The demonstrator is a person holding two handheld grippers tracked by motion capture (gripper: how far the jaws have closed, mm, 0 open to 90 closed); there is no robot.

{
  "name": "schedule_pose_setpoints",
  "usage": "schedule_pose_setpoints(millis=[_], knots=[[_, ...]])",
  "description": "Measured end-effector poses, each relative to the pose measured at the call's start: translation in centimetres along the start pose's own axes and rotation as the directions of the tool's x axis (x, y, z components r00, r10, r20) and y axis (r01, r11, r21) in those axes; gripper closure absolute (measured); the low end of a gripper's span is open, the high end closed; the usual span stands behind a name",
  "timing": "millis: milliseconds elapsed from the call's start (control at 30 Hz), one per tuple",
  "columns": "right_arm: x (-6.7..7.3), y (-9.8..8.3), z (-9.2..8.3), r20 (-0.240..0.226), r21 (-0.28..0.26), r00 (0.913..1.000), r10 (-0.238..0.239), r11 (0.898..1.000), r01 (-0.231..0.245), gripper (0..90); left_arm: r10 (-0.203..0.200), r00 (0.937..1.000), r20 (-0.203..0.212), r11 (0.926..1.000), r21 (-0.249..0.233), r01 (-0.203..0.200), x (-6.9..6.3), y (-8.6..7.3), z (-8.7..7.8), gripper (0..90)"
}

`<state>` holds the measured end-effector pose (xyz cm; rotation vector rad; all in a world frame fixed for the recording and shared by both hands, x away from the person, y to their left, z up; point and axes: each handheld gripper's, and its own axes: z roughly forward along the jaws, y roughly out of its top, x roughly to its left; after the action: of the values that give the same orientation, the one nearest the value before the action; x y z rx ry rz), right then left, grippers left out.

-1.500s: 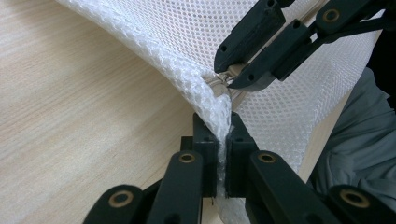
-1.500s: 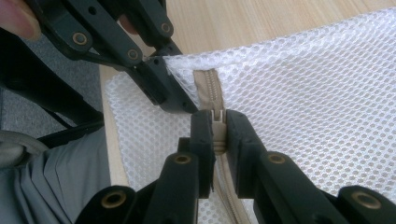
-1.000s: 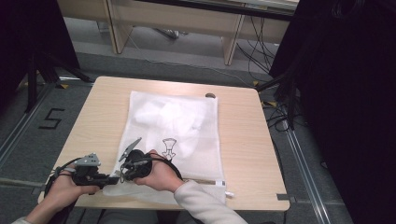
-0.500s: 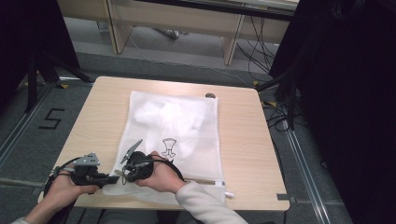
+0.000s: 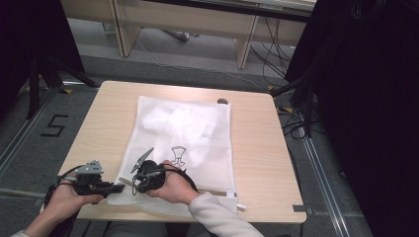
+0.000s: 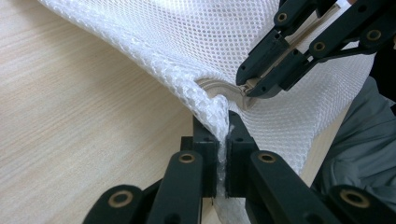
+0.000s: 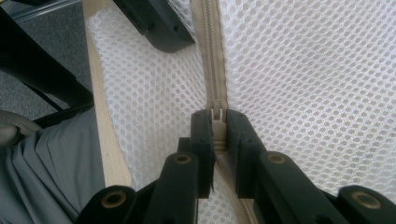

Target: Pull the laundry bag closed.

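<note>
Presently, item one: your left gripper (image 6: 222,140), jaws pressed together on a fold of the white mesh bag (image 5: 183,133) at its near left corner. In the left gripper view the netting bunches up between the pads and rises away from them; the wooden table (image 6: 79,121) lies bare to that gripper's left.

Item two: your right gripper (image 7: 219,128), jaws likewise closed, clamped on the beige zipper pull (image 7: 215,122). The zipper (image 7: 212,56) runs straight ahead from its tips, mesh on either side of it. In the left gripper view the same gripper (image 6: 254,86) sits just beyond and to the right of the left one's tips, pinching the zipper end.

Item three: the two grippers together. In the high view the left gripper (image 5: 118,187) and the right gripper (image 5: 133,182) lie just beside each other, tip to tip, at the bag's near edge, close to the near side of the table (image 5: 257,163).

Item four: the bag itself. It spreads flat away from both grippers toward the far side of the table, with a crumpled white item (image 5: 173,123) showing inside it and a black printed mark (image 5: 179,155) just beyond your right hand (image 5: 175,185).
</note>
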<state>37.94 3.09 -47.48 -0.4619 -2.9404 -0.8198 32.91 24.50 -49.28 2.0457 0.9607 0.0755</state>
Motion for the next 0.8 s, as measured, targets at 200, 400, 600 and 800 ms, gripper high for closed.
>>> schedule_pose_setpoints(millis=[200, 400, 600, 800], knots=[[-0.3, -0.6, -0.2, -0.001, 0.003, 0.9999, 0.013, 1.000, -0.013, 82.5, -0.002, 1.0000, -0.001, 1.0000, -0.001, 0.002, 0.0, 0.0, 0.0, 85.3], [-0.4, -1.1, -0.4, 0.001, -0.007, 0.9999, 0.016, 1.000, -0.016, 82.5, -0.010, 1.0000, -0.002, 0.9996, -0.027, 0.009, 0.0, -0.1, 0.1, 85.3], [-0.4, -1.6, -0.6, 0.006, -0.004, 0.9999, 0.009, 1.000, -0.009, 82.5, -0.005, 1.0000, 0.002, 1.0000, -0.008, 0.005, 0.1, -0.1, 0.0, 85.3], [-0.5, -1.8, -0.7, 0.010, -0.004, 0.9999, 0.012, 1.000, -0.012, 82.5, -0.008, 0.9999, -0.007, 0.9997, -0.023, 0.008, 0.0, -0.2, 0.1, 85.3]])
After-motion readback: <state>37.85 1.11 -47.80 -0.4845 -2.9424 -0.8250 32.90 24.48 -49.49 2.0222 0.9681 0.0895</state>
